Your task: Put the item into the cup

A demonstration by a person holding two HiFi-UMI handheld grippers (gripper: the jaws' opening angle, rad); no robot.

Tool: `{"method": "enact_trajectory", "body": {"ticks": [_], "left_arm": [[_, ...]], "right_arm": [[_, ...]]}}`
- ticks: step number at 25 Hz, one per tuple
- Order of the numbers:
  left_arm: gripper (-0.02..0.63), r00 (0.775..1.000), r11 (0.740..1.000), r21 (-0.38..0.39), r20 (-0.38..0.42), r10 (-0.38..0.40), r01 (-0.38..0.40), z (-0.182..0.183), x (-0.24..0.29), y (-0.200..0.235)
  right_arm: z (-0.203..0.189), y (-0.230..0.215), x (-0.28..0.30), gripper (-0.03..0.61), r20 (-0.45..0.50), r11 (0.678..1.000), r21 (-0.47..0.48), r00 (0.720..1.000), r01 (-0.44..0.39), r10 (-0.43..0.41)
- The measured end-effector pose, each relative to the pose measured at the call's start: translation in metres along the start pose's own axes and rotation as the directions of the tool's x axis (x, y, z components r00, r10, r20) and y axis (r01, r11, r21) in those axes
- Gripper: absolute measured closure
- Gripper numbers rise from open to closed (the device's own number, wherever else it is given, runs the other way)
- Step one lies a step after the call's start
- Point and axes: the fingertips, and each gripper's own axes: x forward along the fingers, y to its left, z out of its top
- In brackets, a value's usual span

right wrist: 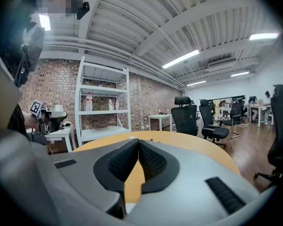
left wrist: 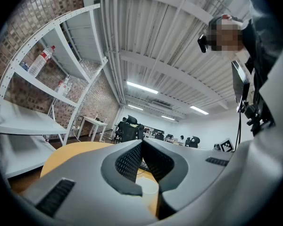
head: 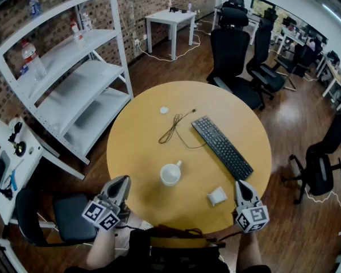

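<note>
A white cup (head: 171, 174) with a handle stands on the round yellow table (head: 136, 147), near its front middle. A small white item (head: 217, 195) lies to the cup's right, close to the front edge. My left gripper (head: 121, 182) hovers at the table's front left edge, jaws shut and empty. The left gripper view shows the same cup (left wrist: 149, 190) low behind the closed left gripper (left wrist: 141, 143). My right gripper (head: 242, 187) sits at the front right edge, just right of the white item, shut with nothing in it. In its own view the right gripper (right wrist: 138, 143) has its jaws meeting at the tips.
A black keyboard (head: 221, 147) lies diagonally at the table's right, a thin black cable (head: 176, 127) left of it, and a small white scrap (head: 164, 110) farther back. White shelving (head: 74, 78) stands left, black office chairs (head: 233, 56) behind, and a dark chair (head: 68, 218) near left.
</note>
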Motion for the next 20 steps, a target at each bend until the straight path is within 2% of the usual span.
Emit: {"method": "enact_trajectory", "body": {"ticks": [4, 6, 8, 9, 12, 14, 16, 18, 20], "left_arm": [[0.618, 1.0, 1.0, -0.005, -0.004, -0.02, 0.02, -0.005, 0.007, -0.011], [0.618, 1.0, 1.0, -0.007, -0.011, -0.026, 0.026, -0.007, 0.011, -0.013], [0.618, 0.999, 0.999, -0.018, -0.021, -0.027, 0.026, -0.009, 0.014, -0.015], [0.618, 0.999, 0.999, -0.027, -0.027, -0.025, 0.024, -0.012, 0.014, -0.016], [0.618, 0.999, 0.998, -0.06, -0.047, -0.027, 0.024, -0.021, 0.016, -0.02], [0.618, 0.997, 0.996, -0.08, -0.069, -0.035, 0.029, -0.03, 0.017, -0.024], [0.618, 0.995, 0.995, -0.091, -0.092, -0.039, 0.03, -0.036, 0.016, -0.027], [0.618, 0.993, 0.995, -0.098, -0.109, -0.035, 0.025, -0.041, 0.014, -0.029], [0.618, 0.992, 0.995, -0.103, -0.121, -0.027, 0.014, -0.042, 0.012, -0.03]], "right_arm": [[-0.02, -0.01, 0.007, 0.551, -0.09, 1.0, -0.021, 0.996, -0.012, 0.01], [-0.029, -0.011, 0.012, 0.488, -0.138, 0.999, -0.029, 0.99, -0.018, 0.014], [-0.041, -0.009, 0.017, 0.472, -0.2, 0.999, -0.045, 0.98, -0.027, 0.018], [-0.05, -0.008, 0.019, 0.424, -0.24, 0.998, -0.053, 0.971, -0.035, 0.021], [-0.095, -0.01, 0.026, 0.352, -0.386, 0.998, -0.031, 0.922, -0.048, 0.033], [-0.128, -0.012, 0.033, 0.238, -0.479, 0.999, 0.01, 0.877, -0.041, 0.041], [-0.153, -0.011, 0.038, 0.163, -0.549, 0.998, 0.042, 0.834, -0.043, 0.059], [-0.168, -0.007, 0.042, 0.161, -0.592, 0.998, 0.038, 0.803, -0.057, 0.068], [-0.176, -0.006, 0.046, 0.161, -0.614, 0.997, 0.006, 0.787, -0.071, 0.059]]}}
